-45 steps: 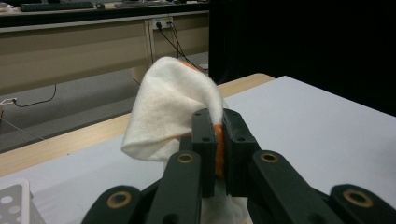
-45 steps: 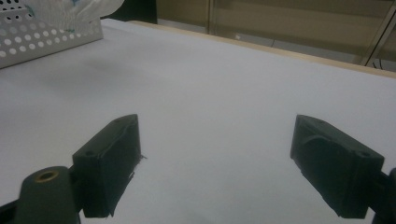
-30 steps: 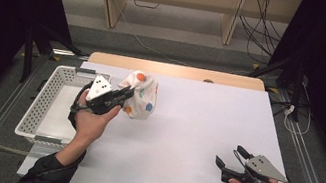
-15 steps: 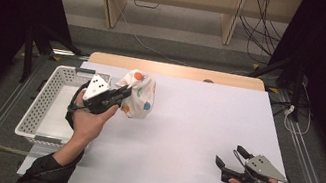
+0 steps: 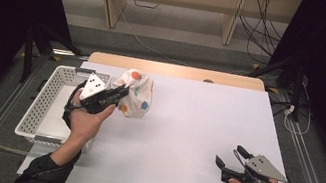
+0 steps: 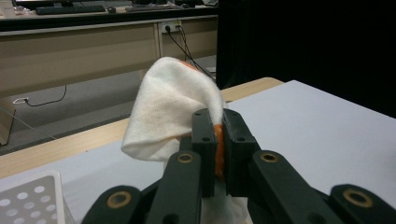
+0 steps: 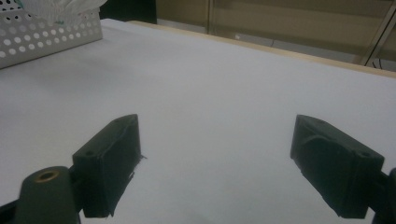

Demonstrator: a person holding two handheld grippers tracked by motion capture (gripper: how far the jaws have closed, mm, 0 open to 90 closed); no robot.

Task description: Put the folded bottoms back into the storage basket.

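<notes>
Left gripper [image 5: 117, 94] clamps spotted cloth [image 5: 136, 95] beside the basket [image 5: 47, 101], seemingly lifted; right gripper [image 5: 231, 157] gapes wide.

A white cloth [image 5: 134, 95] with coloured dots hangs bunched, pinched above the table's left side.

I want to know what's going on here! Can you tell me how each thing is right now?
Left gripper: shut on the cloth.
Spotted cloth: pinched, bunched up, lifted off the table.
Right gripper: open, holding nothing, low over the table.
White basket: sitting at the table's left edge.
</notes>
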